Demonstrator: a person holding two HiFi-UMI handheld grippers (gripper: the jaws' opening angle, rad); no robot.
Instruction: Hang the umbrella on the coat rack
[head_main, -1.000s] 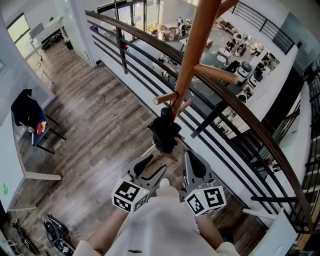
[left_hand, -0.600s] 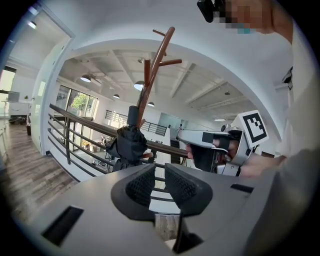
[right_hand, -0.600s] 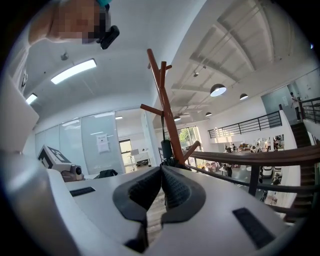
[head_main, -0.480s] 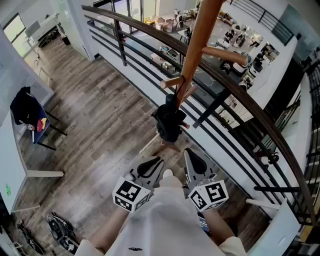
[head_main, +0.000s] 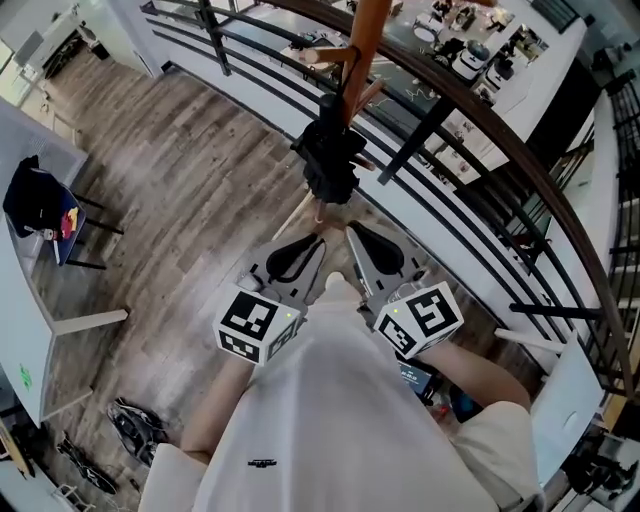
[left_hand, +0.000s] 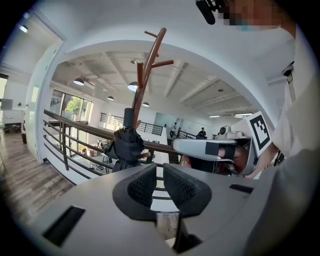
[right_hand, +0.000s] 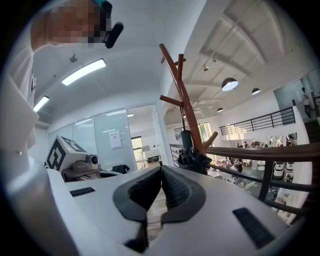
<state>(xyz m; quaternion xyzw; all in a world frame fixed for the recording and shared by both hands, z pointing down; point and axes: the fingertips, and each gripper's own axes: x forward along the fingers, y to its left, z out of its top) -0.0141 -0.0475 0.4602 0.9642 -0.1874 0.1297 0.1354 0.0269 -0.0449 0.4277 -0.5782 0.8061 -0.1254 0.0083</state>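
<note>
1. Black folded umbrella (head_main: 328, 160): hangs against the pole of the brown wooden coat rack (head_main: 365, 30), apparently from a low peg, on the far side by the dark metal railing (head_main: 480, 130). Nothing grips it.
2. Left gripper (head_main: 318, 240): its jaws were apart a second ago and are now closed and empty, near the person's body.
3. Right gripper (head_main: 350, 230): its jaws are closed and empty, just right of the left gripper.
4. Judgement: the umbrella is released and the hanging looks complete.
</note>
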